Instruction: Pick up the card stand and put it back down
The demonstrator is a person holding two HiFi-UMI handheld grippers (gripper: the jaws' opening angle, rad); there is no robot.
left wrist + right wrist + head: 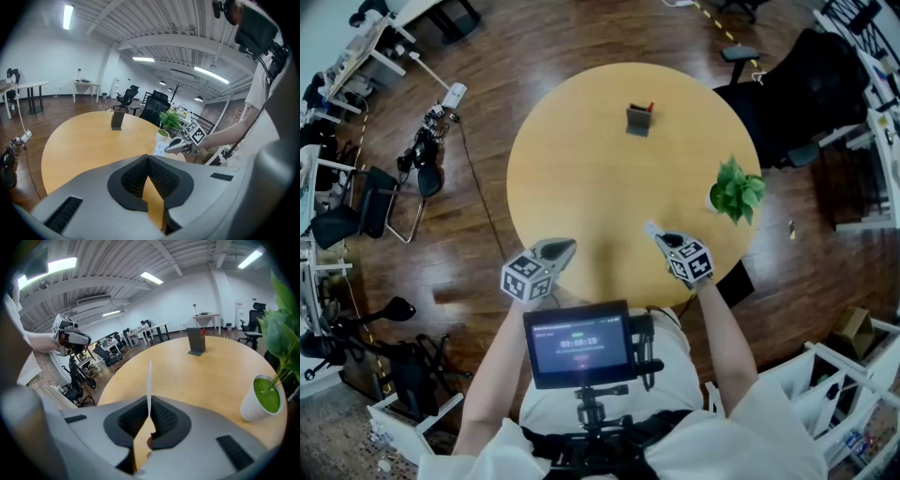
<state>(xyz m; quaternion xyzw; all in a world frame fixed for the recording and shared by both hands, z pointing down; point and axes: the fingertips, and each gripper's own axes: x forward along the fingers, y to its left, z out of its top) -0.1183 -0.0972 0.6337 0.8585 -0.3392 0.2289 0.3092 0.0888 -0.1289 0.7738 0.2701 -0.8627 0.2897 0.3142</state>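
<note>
Two grippers are over the near edge of the round table (581, 169).

1. Right gripper (654, 230): its own view shows the jaws pressed together on a thin white sheet (149, 380). The sheet stands upright out of the pads and is seen edge-on, so it is probably a card, though its face cannot be read. Nothing else touches this gripper (149, 401).

2. Left gripper (562, 249): its view shows the pads closed against each other with nothing between them. Only bare table top shows past the tip of the gripper (148, 158).

3. Card stand (638, 120): it stands upright on the far part of the table, right of centre and well apart from both grippers. A small red item sits at its top edge. Nothing is in its way in either gripper view (117, 120) (196, 341).

4. Surroundings: a potted plant (736, 190) in a white pot stands at the table's right edge, near the right gripper. A black office chair (806, 84) stands off the table's far right side.

5. Pose: both forearms reach forward from the person's body to the table's near edge. Each gripper is tilted downward, with its marker cube on the side towards the person. A screen (577, 342) is mounted at the chest, short of the table.
</note>
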